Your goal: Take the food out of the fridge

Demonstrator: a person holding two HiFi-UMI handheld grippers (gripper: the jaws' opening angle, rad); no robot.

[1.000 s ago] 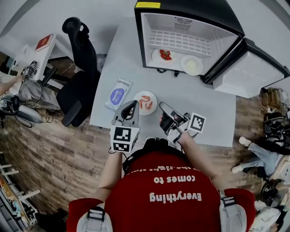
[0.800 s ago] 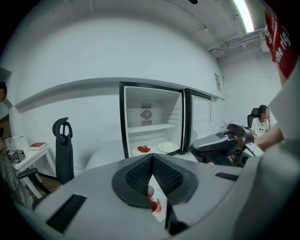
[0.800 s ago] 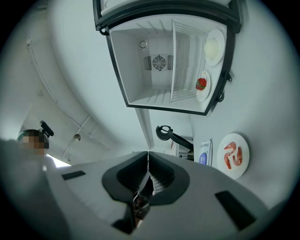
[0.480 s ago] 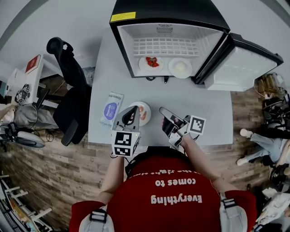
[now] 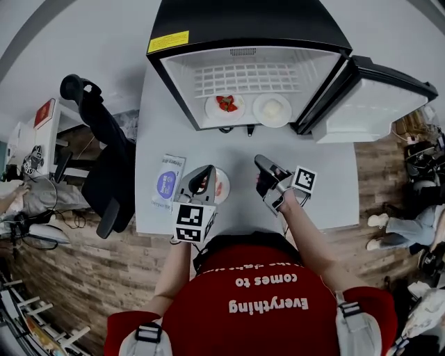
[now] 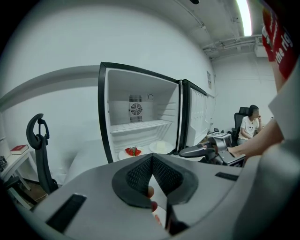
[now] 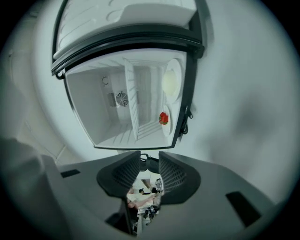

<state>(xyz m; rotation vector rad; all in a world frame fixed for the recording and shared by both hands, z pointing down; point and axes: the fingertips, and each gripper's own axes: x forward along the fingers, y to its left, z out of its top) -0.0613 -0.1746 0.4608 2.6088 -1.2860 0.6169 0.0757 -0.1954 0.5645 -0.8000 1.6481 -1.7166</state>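
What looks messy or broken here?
Nothing stands out. The fridge door is open, as the job needs. The strawberry plate and the next plate sit flat inside. A third plate sits flat on the table beside a packet. Nothing is spilled.

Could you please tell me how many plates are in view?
3. Two sit in the fridge: a strawberry plate and a white-food plate. A third plate lies on the table, partly behind the left gripper.
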